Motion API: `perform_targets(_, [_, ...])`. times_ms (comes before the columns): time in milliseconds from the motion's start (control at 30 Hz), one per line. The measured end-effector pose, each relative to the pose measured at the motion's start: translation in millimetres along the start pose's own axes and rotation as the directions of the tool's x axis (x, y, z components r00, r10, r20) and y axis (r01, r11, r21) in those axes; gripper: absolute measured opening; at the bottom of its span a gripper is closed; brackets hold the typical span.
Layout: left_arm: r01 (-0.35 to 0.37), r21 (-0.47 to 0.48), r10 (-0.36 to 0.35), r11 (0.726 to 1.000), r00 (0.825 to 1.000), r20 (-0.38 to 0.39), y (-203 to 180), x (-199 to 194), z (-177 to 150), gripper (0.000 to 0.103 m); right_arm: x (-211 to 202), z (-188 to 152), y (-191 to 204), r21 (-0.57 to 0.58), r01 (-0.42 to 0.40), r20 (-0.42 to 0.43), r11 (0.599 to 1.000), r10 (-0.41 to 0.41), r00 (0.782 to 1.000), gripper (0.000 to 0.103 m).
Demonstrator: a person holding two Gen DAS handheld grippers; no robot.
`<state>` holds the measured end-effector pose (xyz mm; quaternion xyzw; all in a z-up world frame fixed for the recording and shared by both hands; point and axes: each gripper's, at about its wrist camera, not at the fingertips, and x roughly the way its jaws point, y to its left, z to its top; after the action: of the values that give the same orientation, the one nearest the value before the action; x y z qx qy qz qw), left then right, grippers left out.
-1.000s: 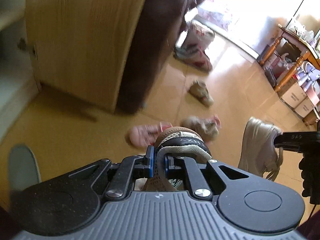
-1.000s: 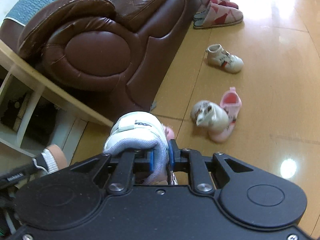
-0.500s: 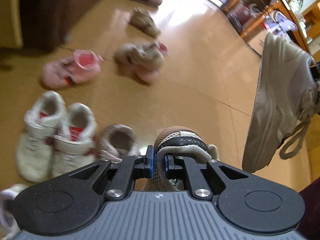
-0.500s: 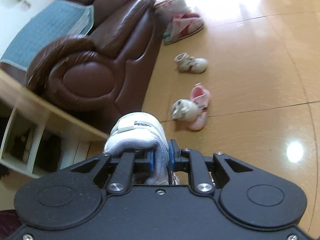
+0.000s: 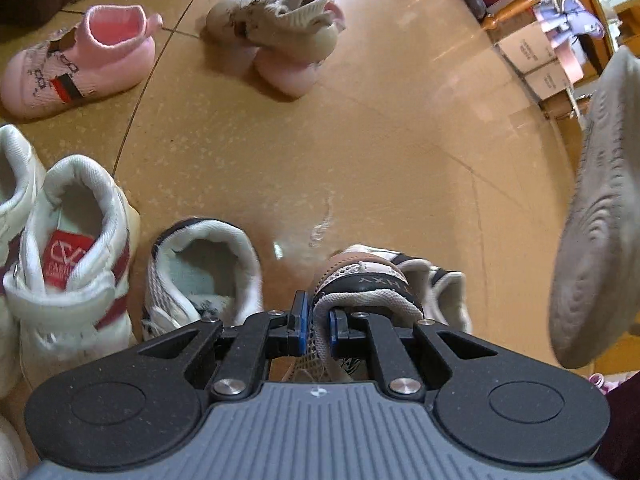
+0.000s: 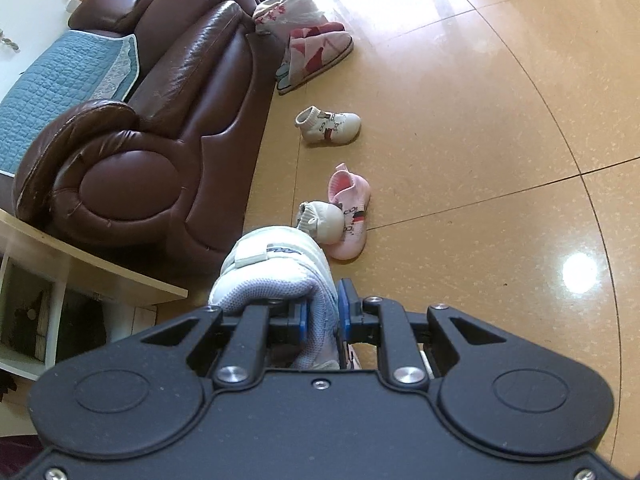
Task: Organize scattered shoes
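My left gripper (image 5: pixel 316 320) is shut on the collar of a small mesh sneaker (image 5: pixel 364 280) with a dark band, held low over the floor. Just left of it stands its matching sneaker (image 5: pixel 200 268), then a pair of white high-tops with red stripes (image 5: pixel 68 256). My right gripper (image 6: pixel 322 316) is shut on the grey collar of a larger white and grey sneaker (image 6: pixel 272 268). That shoe's pale sole (image 5: pixel 596 216) hangs at the right edge of the left wrist view.
A pink sock shoe (image 5: pixel 76 60) and a beige shoe lying on another pink one (image 5: pixel 280 28) are scattered further out. A brown leather sofa (image 6: pixel 152 132), a low wooden shelf (image 6: pixel 92 272), a cream baby shoe (image 6: pixel 328 124) and slippers (image 6: pixel 316 56) lie ahead of the right gripper.
The left gripper has sunk toward the floor with its sneaker, bringing the row of white shoes into view. The right gripper has swung with its shoe, so the sofa now shows further left.
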<state>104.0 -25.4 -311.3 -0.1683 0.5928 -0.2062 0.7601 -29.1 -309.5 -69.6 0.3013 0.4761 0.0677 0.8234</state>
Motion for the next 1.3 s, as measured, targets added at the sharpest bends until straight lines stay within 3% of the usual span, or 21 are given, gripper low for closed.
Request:
perform_targets(100, [-0.086, 0.11, 0.087, 0.99, 0.996, -0.001, -9, 2, 2, 0.009, 6, 0, -2, 0.004, 0.001, -0.008, 1.0, -0.001, 1.0, 0.016])
perform_targets(167, [-0.147, 0.196, 0.148, 0.97, 0.989, 0.007, -17, 2, 3, 0.009, 9, 0, -3, 0.006, 0.005, -0.013, 1.0, -0.005, 1.0, 0.016])
perform_targets(267, [-0.221, 0.345, 0.227, 0.912, 0.974, 0.024, -32, 4, 2, 0.008, 12, -1, -6, 0.011, 0.011, -0.018, 1.0, -0.011, 1.0, 0.016])
perform_targets(333, [-0.266, 0.444, 0.282, 0.856, 0.959, 0.031, -44, 9, -1, 0.009, 13, -2, -6, 0.013, 0.013, -0.02, 1.0, -0.012, 1.0, 0.016])
perform_targets(433, [-0.26, 0.521, 0.293, 0.813, 0.956, 0.02, -52, 16, -4, 0.009, 14, -2, -7, 0.016, 0.012, -0.02, 1.0, -0.012, 1.0, 0.016])
perform_targets(600, [-0.174, 0.534, 0.227, 0.827, 0.973, -0.034, -58, 27, -5, 0.008, 11, -2, -11, 0.029, 0.013, -0.011, 0.999, -0.013, 1.0, 0.016])
perform_targets(733, [-0.156, 0.499, 0.206, 0.853, 0.978, -0.046, -62, 36, -8, 0.008, 9, -2, -16, 0.047, 0.019, -0.005, 0.999, -0.019, 1.0, 0.016])
perform_targets(1000, [-0.259, 0.571, 0.311, 0.779, 0.95, 0.007, -63, 40, -3, 0.008, 14, -5, -19, 0.054, 0.024, -0.024, 0.998, -0.023, 0.999, 0.016])
perform_targets(1167, [-0.291, 0.579, 0.337, 0.761, 0.941, 0.031, -66, 47, -1, 0.009, 16, -8, -17, 0.046, 0.024, -0.039, 0.999, -0.022, 0.999, 0.016])
perform_targets(1267, [-0.297, 0.502, 0.329, 0.813, 0.944, 0.025, -58, 48, 7, 0.018, 17, -10, -19, 0.046, 0.033, -0.049, 0.998, -0.031, 0.998, 0.016])
perform_targets(1300, [-0.279, 0.467, 0.306, 0.839, 0.952, 0.02, -55, 45, 10, 0.027, 18, -11, -20, 0.047, 0.039, -0.055, 0.998, -0.037, 0.998, 0.016])
